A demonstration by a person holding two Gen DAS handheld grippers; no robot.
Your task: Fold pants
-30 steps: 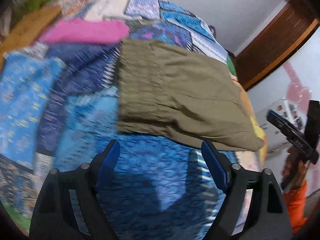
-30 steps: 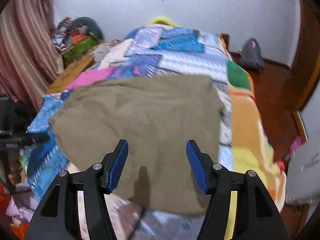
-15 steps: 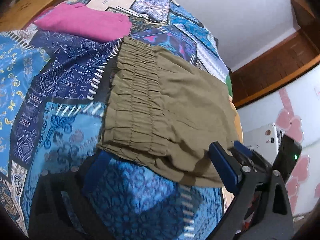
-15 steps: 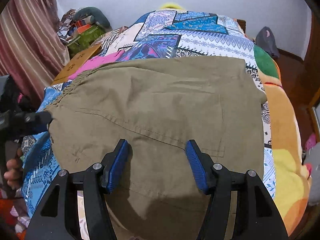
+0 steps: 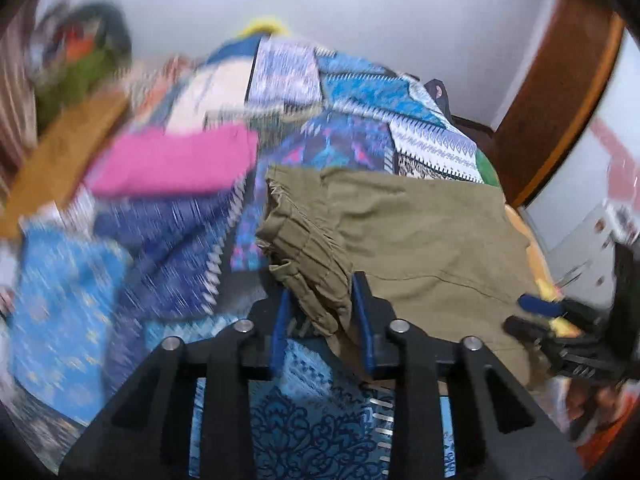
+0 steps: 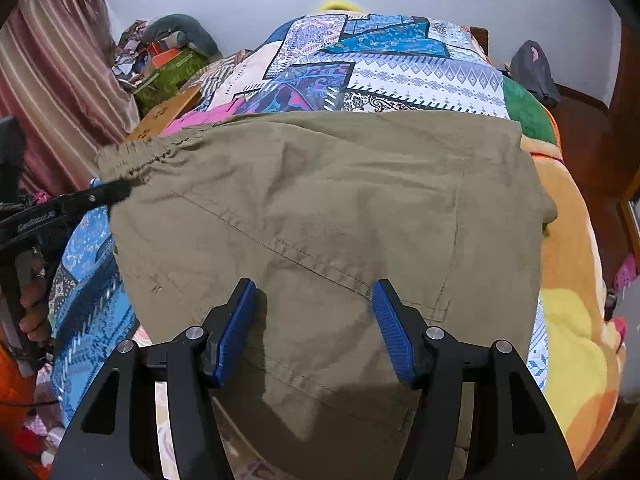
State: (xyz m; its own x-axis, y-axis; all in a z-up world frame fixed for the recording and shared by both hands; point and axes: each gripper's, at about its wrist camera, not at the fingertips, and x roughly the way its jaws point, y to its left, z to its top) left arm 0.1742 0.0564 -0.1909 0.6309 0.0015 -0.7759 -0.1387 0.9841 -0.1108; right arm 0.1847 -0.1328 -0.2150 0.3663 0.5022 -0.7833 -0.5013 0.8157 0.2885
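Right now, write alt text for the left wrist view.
The left claw is shut on the gathered waistband corner of olive pants spread on a patchwork bedspread. A folded pink garment lies blurred beyond.

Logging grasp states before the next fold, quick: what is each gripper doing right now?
Left gripper: closed on the gathered waistband of the pants.
Right gripper: open, fingers spread over the pants, holding nothing.

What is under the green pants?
The olive pants lie on a patchwork bedspread, which shows around them. Whatever lies directly beneath is covered. The left gripper pinches the waistband corner; the right gripper is open above them.
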